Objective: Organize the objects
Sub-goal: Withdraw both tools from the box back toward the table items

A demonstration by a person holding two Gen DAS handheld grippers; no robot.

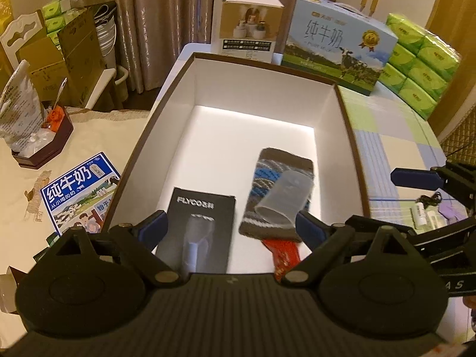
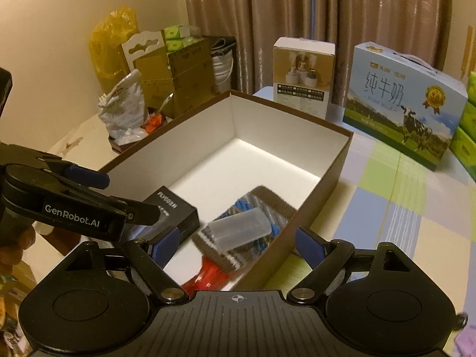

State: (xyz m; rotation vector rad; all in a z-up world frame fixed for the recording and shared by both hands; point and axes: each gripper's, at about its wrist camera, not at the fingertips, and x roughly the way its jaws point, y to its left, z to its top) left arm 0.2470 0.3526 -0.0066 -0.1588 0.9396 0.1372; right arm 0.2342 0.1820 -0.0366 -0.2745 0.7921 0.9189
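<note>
A brown-rimmed box with a white inside (image 1: pixel 267 68) (image 2: pixel 333 160) stands open on the table. At its near end lie a black FLYCO carton (image 1: pixel 202 226) (image 2: pixel 175 208), a striped knitted sock (image 1: pixel 276 175) (image 2: pixel 267 205) with a clear plastic cup (image 1: pixel 282 199) (image 2: pixel 238 229) lying on it, and a red packet (image 1: pixel 282 255) (image 2: pixel 208 276). My left gripper (image 1: pixel 232 226) (image 2: pixel 119 193) hangs open above the carton and cup, holding nothing. Over the box's near right wall my right gripper (image 2: pixel 238 247) is open and empty; one of its blue-padded fingers (image 1: pixel 416 178) shows in the left wrist view.
Behind the box stand a small white carton (image 1: pixel 247 23) (image 2: pixel 303 74), a milk carry-box (image 1: pixel 336 47) (image 2: pixel 401 104) and green tissue packs (image 1: pixel 422 62). A blue milk carton (image 1: pixel 77 190) and a brown tray of clutter (image 1: pixel 44 136) (image 2: pixel 134 125) sit left. Small items (image 1: pixel 425 217) lie on the checked cloth (image 2: pixel 401 202).
</note>
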